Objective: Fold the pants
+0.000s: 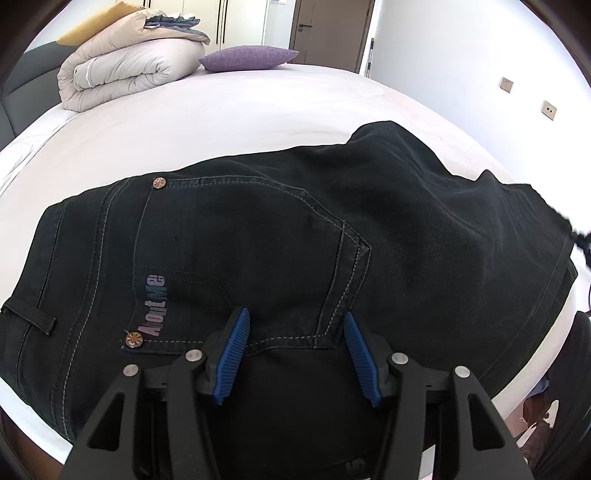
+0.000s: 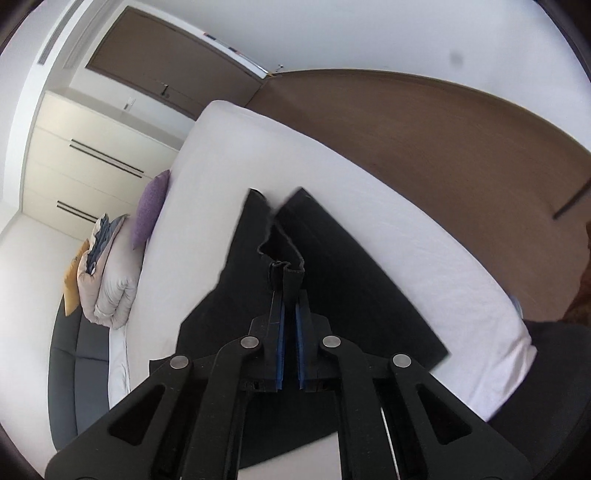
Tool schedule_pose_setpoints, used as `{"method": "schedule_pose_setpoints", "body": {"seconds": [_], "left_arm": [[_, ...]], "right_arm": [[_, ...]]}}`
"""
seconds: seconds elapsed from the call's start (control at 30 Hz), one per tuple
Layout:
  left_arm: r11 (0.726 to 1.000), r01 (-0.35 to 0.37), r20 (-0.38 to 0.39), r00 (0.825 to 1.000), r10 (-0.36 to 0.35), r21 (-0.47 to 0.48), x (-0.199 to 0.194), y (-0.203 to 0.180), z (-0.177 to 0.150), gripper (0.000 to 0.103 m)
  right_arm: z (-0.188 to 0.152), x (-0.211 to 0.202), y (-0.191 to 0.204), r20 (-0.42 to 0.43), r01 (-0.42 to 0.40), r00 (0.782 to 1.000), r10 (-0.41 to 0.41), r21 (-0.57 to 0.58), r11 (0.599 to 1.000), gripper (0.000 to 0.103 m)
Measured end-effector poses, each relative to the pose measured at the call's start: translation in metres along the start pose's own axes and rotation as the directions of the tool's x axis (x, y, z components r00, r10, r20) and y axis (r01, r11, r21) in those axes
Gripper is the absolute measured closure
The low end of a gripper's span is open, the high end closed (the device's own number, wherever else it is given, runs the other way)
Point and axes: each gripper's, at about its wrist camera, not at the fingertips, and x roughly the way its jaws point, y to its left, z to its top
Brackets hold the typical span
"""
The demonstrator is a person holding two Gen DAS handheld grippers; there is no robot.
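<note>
In the left wrist view, the black pants (image 1: 295, 236) lie spread across the white bed (image 1: 229, 110) and fill the middle and lower part of the frame. Their seat faces up: a back pocket (image 1: 243, 258) with pale stitching, two copper rivets and a printed word along its left edge sits at centre. The left hand-held gripper (image 1: 295, 325) stands at bottom centre with its blue pads (image 1: 236, 350) apart, poised over the pocket's lower edge and clamping nothing. At upper left a folded beige duvet (image 1: 122, 70) rests on the bed with a purple pillow (image 1: 247, 59) beside it; a brown door (image 1: 328, 29) shows at top centre. This view alone shows the pocket, the stitching and the waist end of the garment.

In the right wrist view the frame is tilted, with the bed (image 2: 332, 206) running from upper centre to lower right. Here the leg ends of the pants (image 2: 332, 280) appear, two dark panels diverging toward the centre. The right hand-held gripper (image 2: 290, 314) has its blue pads (image 2: 281, 350) drawn nearly together and pinches a bunched hem of the pants just above centre. The duvet (image 2: 107, 288) and pillow (image 2: 149, 206) lie at middle left, pale wardrobe doors (image 2: 92, 158) at upper left, and brown floor (image 2: 443, 147) at upper right, which the other view does not show.
</note>
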Motion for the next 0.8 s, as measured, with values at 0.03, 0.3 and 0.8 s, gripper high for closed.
{"method": "schedule_pose_setpoints", "body": {"seconds": [0.03,0.3,0.8], "left_arm": [[1.000,0.002,-0.001,1.000,-0.002,-0.002,0.000,0.001,0.000,0.046],[0.999,0.018,0.003,1.000,-0.018,-0.027,-0.003,0.010,0.001,0.045],[0.999,0.032,0.013,0.999,-0.032,0.033,0.003,-0.004,0.003,0.002]], "right_arm": [[-0.006,0.000,-0.016,0.002,0.006,1.000,-0.006,0.038,0.999,0.099],[-0.014,-0.005,-0.076,0.011,-0.057,0.998,0.056,0.160,0.986,0.099],[-0.031,-0.009,-0.131,0.021,-0.015,1.000,0.012,0.138,0.990,0.100]]}}
